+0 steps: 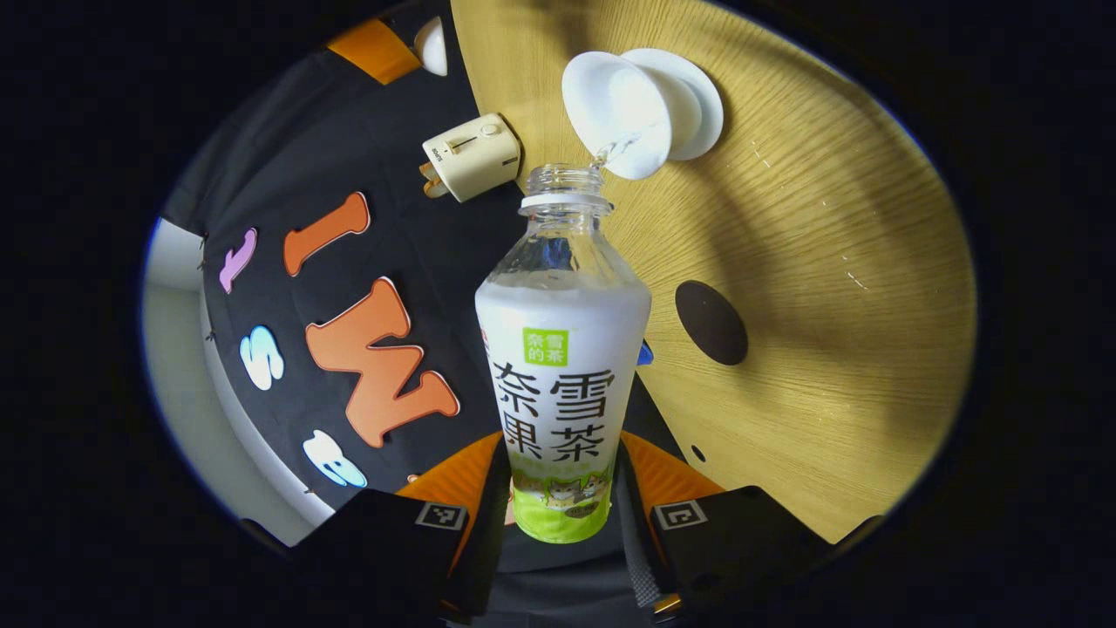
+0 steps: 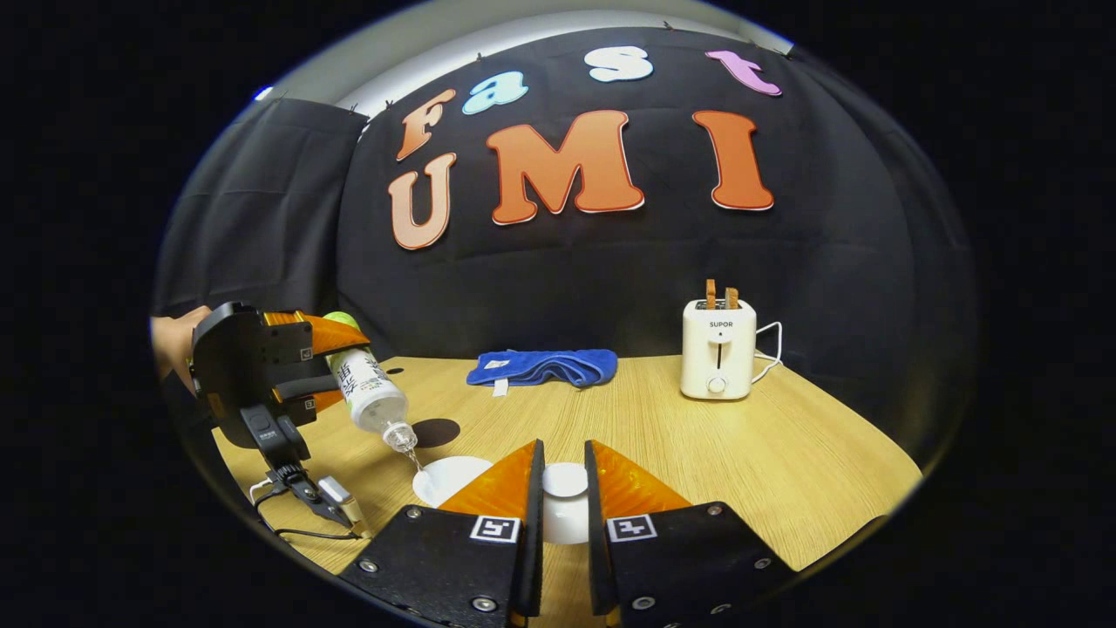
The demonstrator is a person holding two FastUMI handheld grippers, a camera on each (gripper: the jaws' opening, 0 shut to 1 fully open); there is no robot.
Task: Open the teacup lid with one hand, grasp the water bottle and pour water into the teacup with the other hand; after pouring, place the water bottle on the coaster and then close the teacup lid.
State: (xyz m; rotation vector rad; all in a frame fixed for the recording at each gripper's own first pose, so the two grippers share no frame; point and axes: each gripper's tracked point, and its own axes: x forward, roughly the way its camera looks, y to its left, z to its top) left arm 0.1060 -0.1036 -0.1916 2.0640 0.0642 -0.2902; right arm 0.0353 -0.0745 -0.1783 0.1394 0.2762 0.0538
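Water bottle tilted over teacup

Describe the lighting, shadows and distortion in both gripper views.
Left gripper view: soft broad shadows cross the wooden table; the water bottle is sharp and evenly lit, while fisheye curvature bends the table's edge. Right gripper view: the toaster and blue cloth are evenly lit, the tabletop bows, and the lid between the right gripper fingers is bright, nearly washed out.
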